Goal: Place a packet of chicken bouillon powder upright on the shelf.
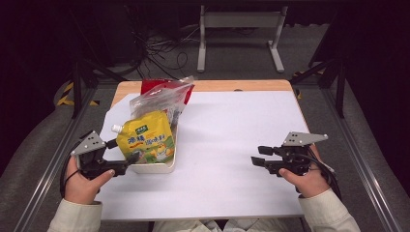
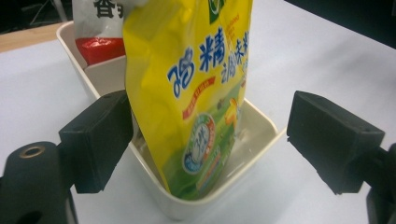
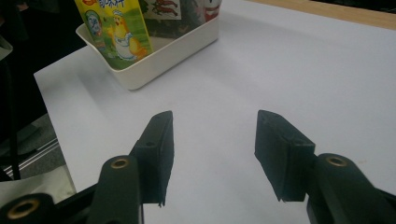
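Claw [image 2: 208, 144] on the left stands wide open with nothing gripped, its two black jaws set to either side of the near end of the white tray [image 2: 219, 198], and the yellow pouch [image 2: 196, 88] rises between them. That pouch stands upright in the near compartment of the tray, leaning a little, with its white spout [image 1: 116, 128] at the top corner nearest the left claw [image 1: 121, 167] as the high view shows it. Behind the pouch in the tray sit a clear bag [image 1: 162, 99] and a red packet [image 1: 150, 86]. If the step is to lift the pouch out, the jaws look too low and too wide as they stand: they straddle the tray wall as much as the pouch. I judge it better to raise the claw above the tray rim, centre it on the pouch's upper half where the film is flatter, then close gently so the soft body does not bulge or slip. Lift straight up so the pouch clears the tray wall without dragging the tray across the table [image 1: 232, 140]. Right claw [image 1: 256, 160] rests well apart from the tray, open and holding nothing, and could steady the tray rim if it starts to shift.
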Demonstrator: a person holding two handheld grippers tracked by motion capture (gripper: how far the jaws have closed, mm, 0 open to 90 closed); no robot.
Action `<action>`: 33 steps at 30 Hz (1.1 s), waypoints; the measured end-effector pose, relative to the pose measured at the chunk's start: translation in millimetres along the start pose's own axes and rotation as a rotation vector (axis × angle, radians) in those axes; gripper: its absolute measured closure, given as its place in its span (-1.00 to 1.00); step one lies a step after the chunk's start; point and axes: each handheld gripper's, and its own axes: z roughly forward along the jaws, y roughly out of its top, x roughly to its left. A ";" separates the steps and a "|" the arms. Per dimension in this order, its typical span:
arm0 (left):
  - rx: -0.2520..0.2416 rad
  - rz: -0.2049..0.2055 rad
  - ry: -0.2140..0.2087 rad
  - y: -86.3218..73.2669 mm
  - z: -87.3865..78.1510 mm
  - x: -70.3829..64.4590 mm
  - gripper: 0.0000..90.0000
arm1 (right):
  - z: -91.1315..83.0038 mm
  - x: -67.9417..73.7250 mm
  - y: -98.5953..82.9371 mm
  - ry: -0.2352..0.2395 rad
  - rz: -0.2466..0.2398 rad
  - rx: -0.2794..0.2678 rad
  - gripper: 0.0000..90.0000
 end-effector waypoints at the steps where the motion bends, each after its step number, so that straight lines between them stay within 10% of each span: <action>1: 0.001 -0.003 -0.002 -1.7 -1.1 -0.6 -0.66 | -1.6 -1.1 -0.4 -0.005 -0.002 -0.002 0.04; 22: 0.042 0.039 -0.036 -23.3 -14.1 -18.5 -0.79 | -31.5 -13.0 -11.4 -0.089 -0.035 -0.046 -0.14; 33: 0.080 -0.007 -0.057 -37.2 -4.4 -12.6 -0.79 | -37.4 -19.2 -27.1 -0.112 -0.089 -0.047 -0.23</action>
